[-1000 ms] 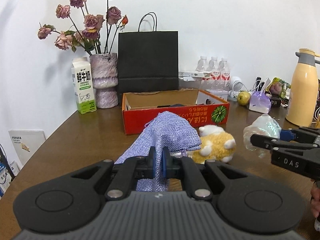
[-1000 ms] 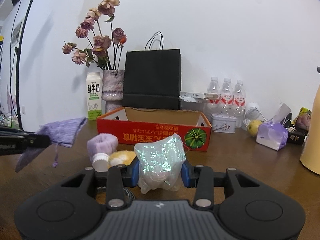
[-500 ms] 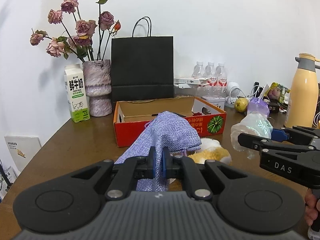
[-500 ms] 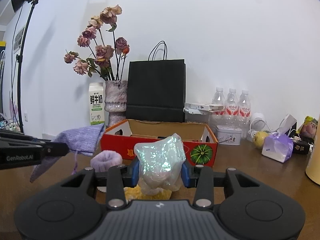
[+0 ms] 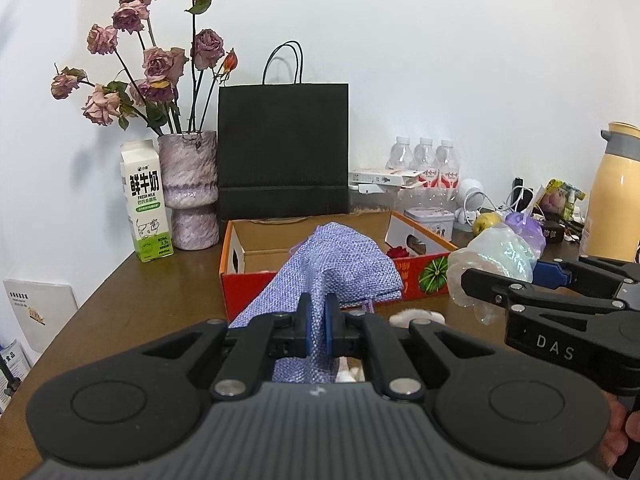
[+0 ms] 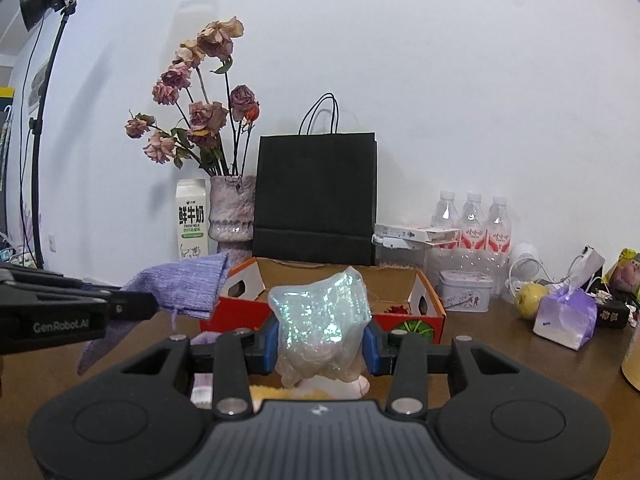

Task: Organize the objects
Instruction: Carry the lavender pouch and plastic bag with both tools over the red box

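left hand-held gripper (image 5: 316, 330) clamps purple pouch (image 5: 340, 268), seemingly above red box (image 5: 320, 286) rim.

My purple cloth pouch (image 5: 340, 264) blocks most of the red box's (image 5: 256, 284) inside. A plush toy (image 5: 416, 315) shows only as white scraps behind my left gripper (image 5: 316, 330). The yellow flask (image 5: 618, 188) runs off the right edge.
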Tool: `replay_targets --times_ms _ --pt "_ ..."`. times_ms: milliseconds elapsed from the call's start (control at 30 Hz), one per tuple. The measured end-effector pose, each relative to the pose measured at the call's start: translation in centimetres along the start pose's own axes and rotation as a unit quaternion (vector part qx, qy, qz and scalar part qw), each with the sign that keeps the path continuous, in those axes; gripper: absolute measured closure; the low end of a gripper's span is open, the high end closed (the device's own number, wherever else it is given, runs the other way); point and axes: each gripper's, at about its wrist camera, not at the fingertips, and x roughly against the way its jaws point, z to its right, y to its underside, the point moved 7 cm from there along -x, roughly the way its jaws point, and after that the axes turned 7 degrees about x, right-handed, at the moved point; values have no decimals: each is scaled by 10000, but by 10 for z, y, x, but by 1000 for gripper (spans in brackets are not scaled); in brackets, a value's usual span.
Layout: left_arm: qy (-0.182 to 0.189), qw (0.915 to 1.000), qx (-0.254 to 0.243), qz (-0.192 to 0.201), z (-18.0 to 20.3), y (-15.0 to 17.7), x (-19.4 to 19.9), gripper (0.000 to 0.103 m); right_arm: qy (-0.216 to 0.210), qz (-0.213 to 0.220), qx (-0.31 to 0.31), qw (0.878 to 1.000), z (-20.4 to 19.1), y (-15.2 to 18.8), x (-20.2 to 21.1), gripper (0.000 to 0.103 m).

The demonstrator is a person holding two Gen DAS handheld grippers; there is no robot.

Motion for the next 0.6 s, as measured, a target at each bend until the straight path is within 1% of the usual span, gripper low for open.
replay_targets --times_ms 433,600 --pt "24 10000 60 4 1 -15 -27 96 -24 95 46 9999 3 -21 -30 64" --pt "17 10000 79 6 -1 -21 -38 96 -64 71 57 9999 4 -24 -42 64"
